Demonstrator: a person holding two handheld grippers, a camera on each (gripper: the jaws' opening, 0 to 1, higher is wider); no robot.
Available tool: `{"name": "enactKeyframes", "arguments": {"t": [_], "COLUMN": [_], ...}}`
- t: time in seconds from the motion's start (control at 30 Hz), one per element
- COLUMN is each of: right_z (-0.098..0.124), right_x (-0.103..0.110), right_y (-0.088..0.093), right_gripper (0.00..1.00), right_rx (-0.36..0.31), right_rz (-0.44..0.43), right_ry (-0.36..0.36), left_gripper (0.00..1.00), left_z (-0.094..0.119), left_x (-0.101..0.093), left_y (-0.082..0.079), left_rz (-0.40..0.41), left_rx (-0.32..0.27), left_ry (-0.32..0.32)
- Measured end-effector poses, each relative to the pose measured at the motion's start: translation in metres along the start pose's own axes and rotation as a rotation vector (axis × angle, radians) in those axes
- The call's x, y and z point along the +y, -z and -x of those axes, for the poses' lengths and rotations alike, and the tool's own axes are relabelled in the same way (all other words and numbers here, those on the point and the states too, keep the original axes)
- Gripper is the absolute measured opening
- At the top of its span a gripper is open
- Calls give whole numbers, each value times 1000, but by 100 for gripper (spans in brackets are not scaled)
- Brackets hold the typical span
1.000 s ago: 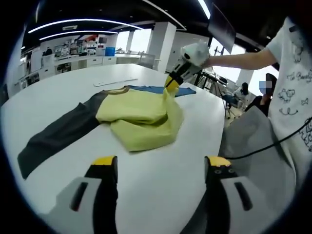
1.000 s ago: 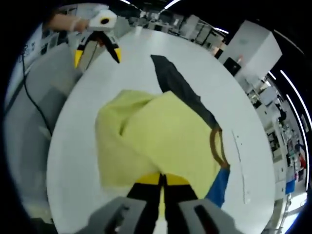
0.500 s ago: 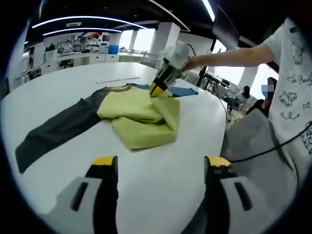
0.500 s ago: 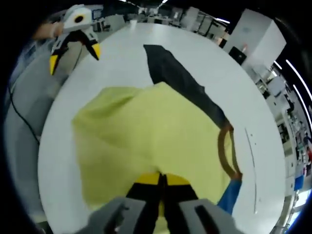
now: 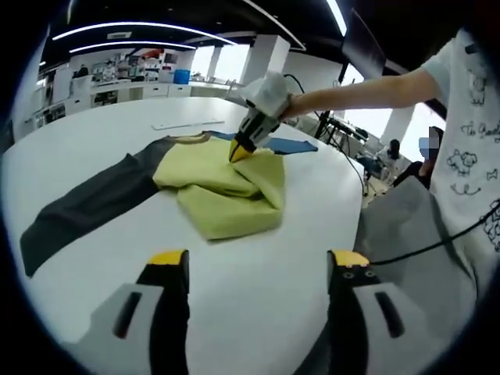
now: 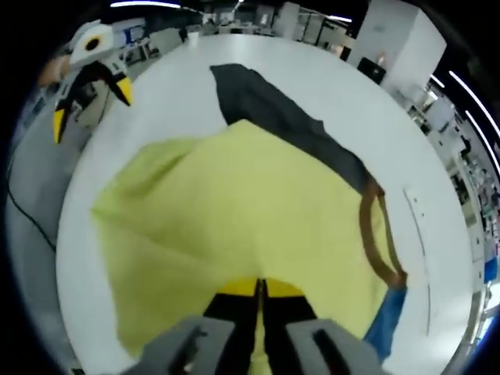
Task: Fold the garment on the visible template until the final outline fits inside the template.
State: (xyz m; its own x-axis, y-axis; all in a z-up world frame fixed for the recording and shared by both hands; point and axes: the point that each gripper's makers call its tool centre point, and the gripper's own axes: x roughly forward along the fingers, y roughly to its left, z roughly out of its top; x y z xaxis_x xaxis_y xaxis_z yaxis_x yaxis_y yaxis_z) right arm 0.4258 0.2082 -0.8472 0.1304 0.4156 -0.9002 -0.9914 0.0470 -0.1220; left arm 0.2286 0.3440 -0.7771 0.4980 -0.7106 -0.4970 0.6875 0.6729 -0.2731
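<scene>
The yellow shirt [image 5: 226,191] lies partly folded on the white table [image 5: 258,289], its right gripper [image 5: 237,152] clamped on a folded-over yellow edge while the left gripper [image 5: 258,269] hangs apart and empty, so I judge the dark sleeve [image 5: 86,211] and blue sleeve [image 5: 285,145] remain to tuck in.

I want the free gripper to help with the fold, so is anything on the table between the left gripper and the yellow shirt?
Nothing visible does. Bare white table lies between the open left gripper and the yellow shirt. The right gripper is shut on the shirt's far edge.
</scene>
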Motion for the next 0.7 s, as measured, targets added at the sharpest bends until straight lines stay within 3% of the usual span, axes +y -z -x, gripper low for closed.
{"name": "enactKeyframes", "arguments": {"t": [0.17, 0.4, 0.57, 0.7], "right_z": [2, 21, 32, 35], "right_x": [-2, -2, 7, 19], "right_y": [0, -2, 0, -1], "right_gripper": [0, 6, 24, 43], "right_rx": [-7, -70, -123, -190], "right_rz": [-6, -98, -150, -245], "right_ry": [-1, -9, -9, -57], "left_gripper": [69, 69, 69, 69], "left_z": [0, -1, 0, 0], "left_x": [2, -1, 1, 1], "left_y": [-2, -3, -7, -10], "left_rz": [-1, -6, -3, -12], "left_rx": [-3, -4, -16, -18], "left_ry": [1, 4, 6, 7]}}
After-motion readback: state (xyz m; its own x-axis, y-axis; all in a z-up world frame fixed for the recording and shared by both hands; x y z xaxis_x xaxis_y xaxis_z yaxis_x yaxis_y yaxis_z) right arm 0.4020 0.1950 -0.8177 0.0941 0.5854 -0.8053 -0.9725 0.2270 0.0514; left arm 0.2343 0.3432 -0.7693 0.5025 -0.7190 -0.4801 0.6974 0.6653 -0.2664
